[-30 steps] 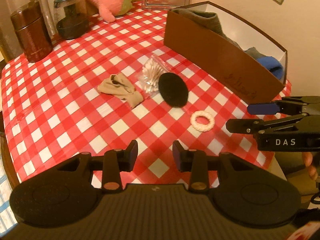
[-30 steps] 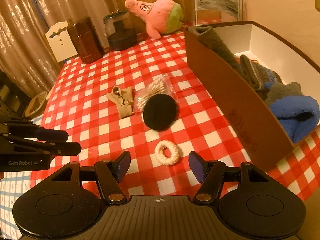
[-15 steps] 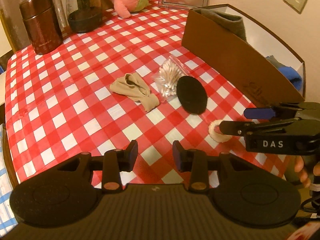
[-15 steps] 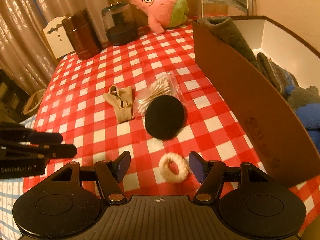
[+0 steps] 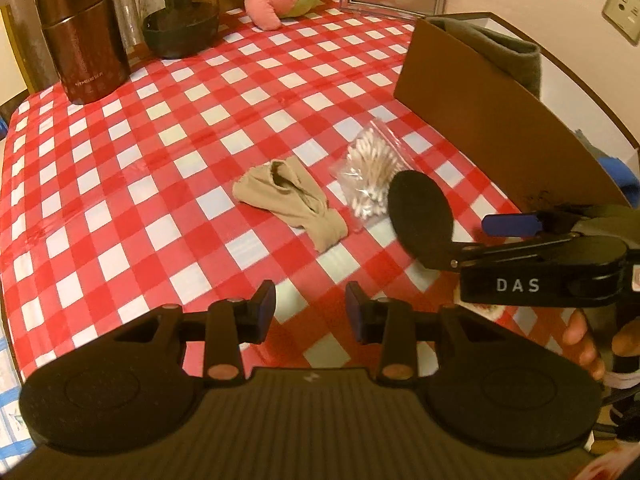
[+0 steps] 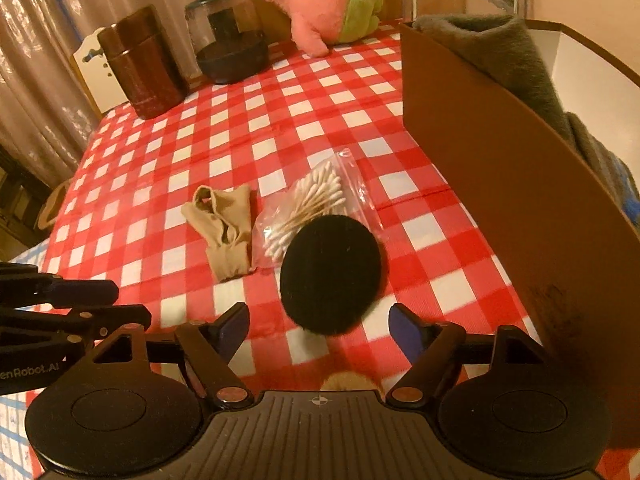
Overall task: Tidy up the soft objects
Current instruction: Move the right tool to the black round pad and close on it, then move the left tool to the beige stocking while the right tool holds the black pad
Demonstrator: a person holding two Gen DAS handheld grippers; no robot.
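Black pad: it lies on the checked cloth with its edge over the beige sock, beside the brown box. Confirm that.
Not quite. The black pad lies on the checked cloth beside the brown box, but its edge overlaps the bag of cotton swabs, not the beige sock, which lies apart to its left. The right wrist view shows this.

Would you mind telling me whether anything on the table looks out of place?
The clear bag of cotton swabs lies partly under the black oval pad; among the soft things it is the only stiff item. Nothing looks spilled or damaged.
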